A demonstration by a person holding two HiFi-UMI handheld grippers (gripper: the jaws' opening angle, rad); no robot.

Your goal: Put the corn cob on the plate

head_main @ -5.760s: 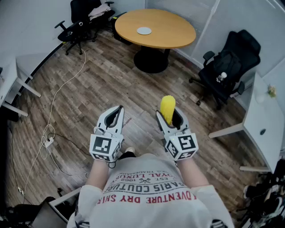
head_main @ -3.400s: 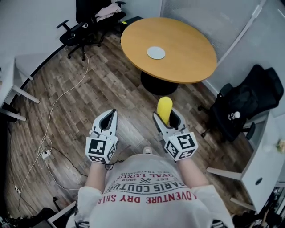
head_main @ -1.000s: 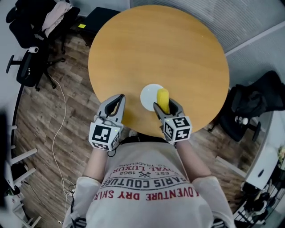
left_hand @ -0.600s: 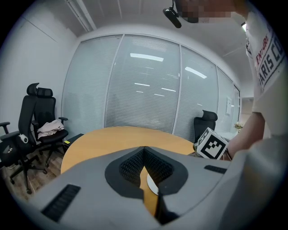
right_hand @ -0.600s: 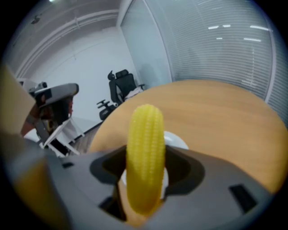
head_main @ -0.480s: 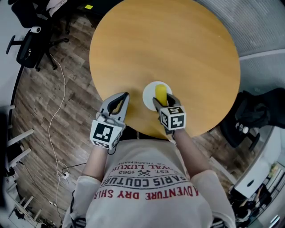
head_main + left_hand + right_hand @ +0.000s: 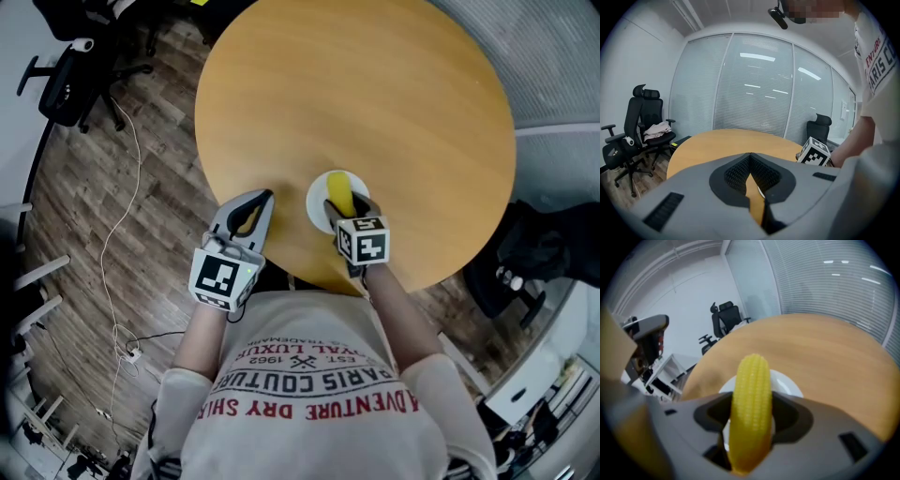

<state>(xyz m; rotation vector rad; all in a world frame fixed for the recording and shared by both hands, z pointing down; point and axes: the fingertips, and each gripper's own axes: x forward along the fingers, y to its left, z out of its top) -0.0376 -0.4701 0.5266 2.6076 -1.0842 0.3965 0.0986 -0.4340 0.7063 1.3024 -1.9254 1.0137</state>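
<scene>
One step remains: my right gripper (image 7: 343,206) has its jaws clamped on the yellow corn cob (image 7: 339,193), over the small white round plate (image 7: 314,200) near the round wooden worktop's (image 7: 375,94) near edge. My left gripper (image 7: 251,208) idles, jaws together, empty.

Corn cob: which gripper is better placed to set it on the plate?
The right gripper: it holds the corn cob over the plate. The left gripper is shut, empty, beside the plate.
</scene>
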